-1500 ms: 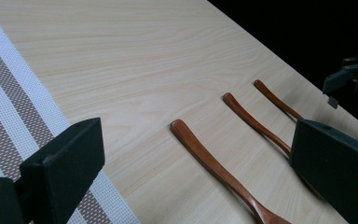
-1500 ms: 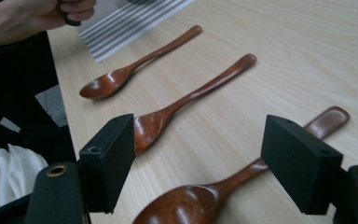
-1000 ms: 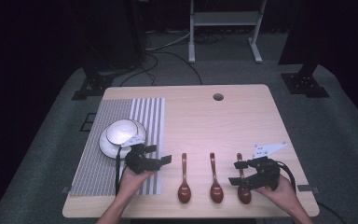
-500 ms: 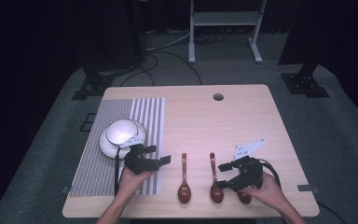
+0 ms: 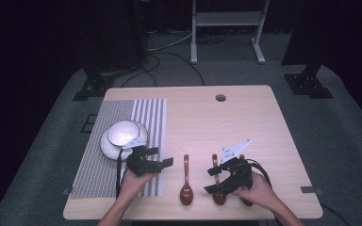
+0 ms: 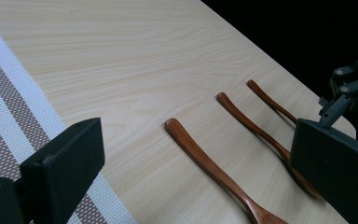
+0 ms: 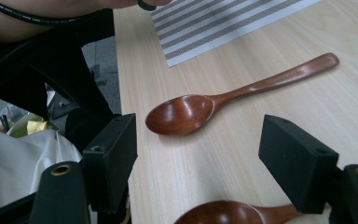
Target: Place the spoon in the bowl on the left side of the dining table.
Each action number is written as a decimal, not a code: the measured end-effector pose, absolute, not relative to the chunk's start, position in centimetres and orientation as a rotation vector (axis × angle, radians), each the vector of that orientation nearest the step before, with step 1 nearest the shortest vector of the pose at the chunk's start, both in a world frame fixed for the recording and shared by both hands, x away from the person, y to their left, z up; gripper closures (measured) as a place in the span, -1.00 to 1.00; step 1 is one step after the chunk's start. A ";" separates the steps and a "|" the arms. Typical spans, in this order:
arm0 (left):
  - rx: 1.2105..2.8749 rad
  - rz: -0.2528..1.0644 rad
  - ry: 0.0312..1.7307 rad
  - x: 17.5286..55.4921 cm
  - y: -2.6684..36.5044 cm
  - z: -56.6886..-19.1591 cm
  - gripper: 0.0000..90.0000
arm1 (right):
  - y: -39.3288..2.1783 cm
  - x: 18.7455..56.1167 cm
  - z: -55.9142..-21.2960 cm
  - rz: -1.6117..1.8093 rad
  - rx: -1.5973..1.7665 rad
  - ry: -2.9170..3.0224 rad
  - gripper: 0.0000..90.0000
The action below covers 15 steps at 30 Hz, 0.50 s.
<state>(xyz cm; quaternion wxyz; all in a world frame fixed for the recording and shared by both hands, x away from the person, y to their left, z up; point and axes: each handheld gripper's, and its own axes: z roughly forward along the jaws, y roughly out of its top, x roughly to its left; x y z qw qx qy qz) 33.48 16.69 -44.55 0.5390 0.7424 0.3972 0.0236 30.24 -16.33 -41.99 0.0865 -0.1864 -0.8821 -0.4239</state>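
Since the earlier frames the right gripper (image 5: 216, 180) is shifting leftward, off the rightmost spoon and over the middle spoon (image 5: 217, 181); the left gripper (image 5: 162, 157) is staying parked at the placemat's (image 5: 122, 113) edge.

Right gripper is hovering low with its jaws spread wide, gripping nothing. In the right gripper view the middle spoon's bowl (image 7: 223, 213) is lying just under and between the pads, with the leftmost spoon (image 7: 223, 100) further out on the bare table (image 5: 245, 117). Left gripper's jaws are also standing apart and empty, looking across the three handles; nearest is the leftmost spoon (image 6: 214, 170).

Three wooden spoons are lying in a row near the table's front edge, handles pointing away from the person. The rightmost spoon (image 5: 247, 200) is mostly hidden under the right hand. White bowl (image 5: 122, 133) on its saucer is sitting on the placemat, well apart from the spoons.

Risks, as judged:
- Closing on the rounded bowl rather than the neck: the smooth curve is likely squirting out of the pads.
- A descending jaw nudging the neighbouring spoon, since they are lying close.
- A pad catching the tabletop and skidding the spoon toward the near edge.
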 end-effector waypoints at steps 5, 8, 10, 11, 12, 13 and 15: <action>1.769 0.050 0.950 33.5 16.6 -44.6 -0.95 | -15.1 30.2 -42.1 -1.243 -0.515 -2.631 -0.40; 1.766 0.046 0.954 33.5 16.6 -44.7 -0.95 | -14.0 30.2 -42.3 -1.222 -0.478 -2.636 -0.34; 1.766 0.043 0.956 33.6 16.6 -44.7 -0.95 | -13.5 30.1 -42.4 -1.204 -0.457 -2.639 -0.29; 1.766 0.043 0.956 33.6 16.6 -44.7 -0.95 | -13.5 30.1 -42.4 -1.204 -0.457 -2.639 -0.29; 1.770 0.042 0.954 33.6 16.6 -44.8 -0.95 | -13.2 30.1 -42.4 -1.200 -0.447 -2.640 -0.26; 1.773 0.040 0.953 33.6 16.5 -44.7 -0.95 | -12.7 30.0 -42.5 -1.188 -0.427 -2.645 -0.21; 1.774 0.040 0.952 33.5 16.5 -44.7 -0.95 | -12.4 30.0 -42.5 -1.178 -0.415 -2.648 -0.19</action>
